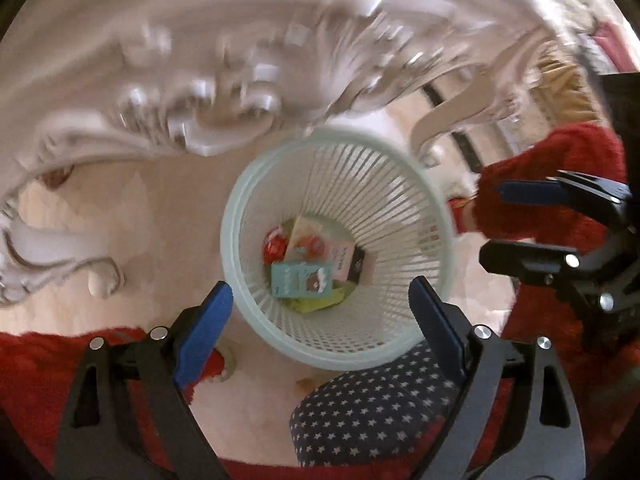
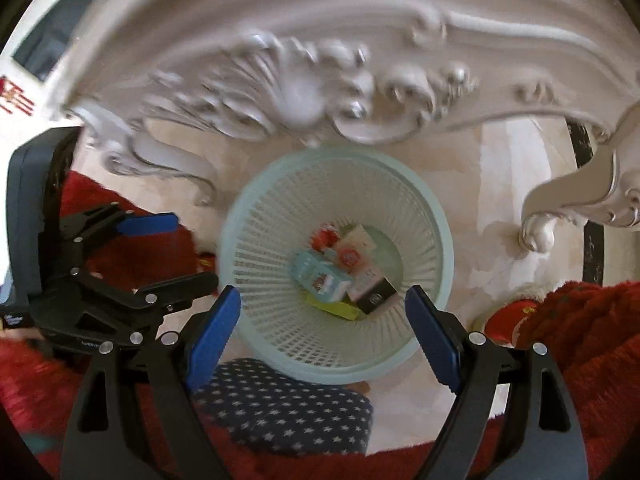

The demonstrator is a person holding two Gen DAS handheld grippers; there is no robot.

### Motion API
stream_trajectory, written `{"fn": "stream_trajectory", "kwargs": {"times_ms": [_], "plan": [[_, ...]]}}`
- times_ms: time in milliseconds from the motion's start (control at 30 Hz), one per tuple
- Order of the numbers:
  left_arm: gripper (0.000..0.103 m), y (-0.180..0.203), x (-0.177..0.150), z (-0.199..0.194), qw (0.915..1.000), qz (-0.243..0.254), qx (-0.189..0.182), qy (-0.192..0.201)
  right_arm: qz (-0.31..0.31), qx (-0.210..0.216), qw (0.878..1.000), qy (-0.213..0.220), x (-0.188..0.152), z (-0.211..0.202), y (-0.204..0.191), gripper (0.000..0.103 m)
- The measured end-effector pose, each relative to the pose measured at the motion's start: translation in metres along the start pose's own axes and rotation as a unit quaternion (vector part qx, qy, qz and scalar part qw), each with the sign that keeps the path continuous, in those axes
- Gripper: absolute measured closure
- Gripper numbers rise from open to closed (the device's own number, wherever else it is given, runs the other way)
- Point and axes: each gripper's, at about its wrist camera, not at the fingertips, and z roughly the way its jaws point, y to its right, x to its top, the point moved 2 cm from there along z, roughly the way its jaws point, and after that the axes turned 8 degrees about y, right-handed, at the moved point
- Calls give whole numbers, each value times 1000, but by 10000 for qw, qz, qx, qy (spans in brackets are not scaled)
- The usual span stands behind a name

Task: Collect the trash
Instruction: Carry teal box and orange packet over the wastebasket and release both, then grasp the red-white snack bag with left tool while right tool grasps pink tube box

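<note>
A pale green slatted wastebasket (image 1: 424,216) stands on the floor below both grippers; it also shows in the right wrist view (image 2: 256,236). Inside lie a teal carton (image 1: 300,280), a pink-and-black box (image 1: 348,258), a red wrapper (image 1: 275,246) and a yellow-green pack (image 1: 320,304). My left gripper (image 1: 320,320) is open and empty above the basket's near rim. My right gripper (image 2: 324,320) is open and empty above the same rim. The teal carton (image 2: 320,274) and the black-ended box (image 2: 374,298) show in the right view too.
An ornate white carved table (image 2: 320,60) with curled legs (image 2: 560,200) stands just behind the basket. A navy star-patterned slipper (image 2: 280,408) and red fuzzy clothing (image 2: 580,320) sit below. The floor is pale marble tile (image 1: 140,220).
</note>
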Motion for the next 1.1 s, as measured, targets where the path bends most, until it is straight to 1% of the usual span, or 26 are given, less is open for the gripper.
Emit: {"fn": "stream_trajectory", "kwargs": {"times_ms": [100, 133, 167, 200, 233, 267, 300, 333, 367, 433, 467, 500, 533, 600, 633, 733, 767, 800, 867, 900, 967, 1000, 1033, 1100], "plan": [[16, 8, 13, -52, 9985, 242, -146, 462, -123, 282, 9980, 546, 17, -43, -10, 23], [16, 10, 19, -71, 9973, 253, -268, 628, -163, 379, 9966, 708, 24, -56, -12, 23], [16, 10, 25, -91, 9957, 230, -397, 810, -201, 546, 9935, 983, 35, -76, -15, 23], [16, 8, 35, -117, 9921, 204, -540, 1113, -231, 652, 9894, 1275, 46, -93, -16, 23], [16, 6, 43, -135, 9888, 215, -562, 1363, -262, 664, 9863, 1489, 55, -105, -16, 23], [16, 2, 53, -152, 9852, 251, -485, 1623, -309, 563, 9813, 1815, 70, -121, -14, 23], [16, -5, 67, -171, 9802, 305, -204, 1948, -339, 459, 9775, 2032, 81, -130, -11, 23], [16, -11, 78, -181, 9763, 334, 71, 2138, -372, 364, 9726, 2266, 94, -139, -7, 23], [16, -22, 94, -190, 9699, 360, 484, 2357, -384, 179, 9678, 2482, 113, -145, -1, 23], [16, -43, 121, -193, 9598, 335, 1111, 2555, -405, -89, 9616, 2713, 137, -149, 8, 23], [16, -53, 132, -192, 9556, 296, 1324, 2615, -370, -252, 9583, 2824, 154, -149, 15, 23], [16, -70, 150, -188, 9502, 194, 1615, 2659, -291, -326, 9575, 2850, 170, -146, 22, 23], [16, -84, 165, -183, 9467, 107, 1814, 2658, -227, -345, 9578, 2844, 180, -142, 27, 23], [16, -113, 191, -173, 9434, -62, 2084, 2580, -206, -462, 9541, 2951, 212, -135, 38, 23], [16, -128, 206, -167, 9418, -159, 2218, 2520, -228, -570, 9530, 2966, 220, -132, 40, 23], [16, -161, 241, -153, 9410, -374, 2356, 2401, -456, -1167, 9456, 3002, 263, -119, 55, 23], [16, -167, 248, -150, 9411, -406, 2371, 2376, -731, -1531, 9395, 2976, 282, -110, 62, 23], [16, -178, 264, -143, 9402, -394, 2433, 2350, -993, -1807, 9338, 2924, 296, -102, 66, 23], [16, -193, 283, -134, 9381, -348, 2542, 2325, -1504, -2185, 9249, 2725, 325, -83, 81, 23], [16, -202, 296, -128, 9397, -301, 2529, 2284, -1678, -2256, 9240, 2592, 337, -73, 89, 23], [16, -212, 314, -121, 9412, -183, 2505, 2258, -1977, -2270, 9261, 2272, 364, -54, 105, 23], [16, -217, 323, -114, 9420, -43, 2501, 2238, -2110, -2292, 9259, 2135, 375, -44, 111, 23], [16, -221, 331, -108, 9422, 145, 2531, 2189, -2292, -2310, 9244, 1988, 384, -34, 115, 23], [16, -225, 340, -99, 9421, 410, 2608, 2068, -2591, -2437, 9161, 1848, 392, -22, 117, 23]]}}
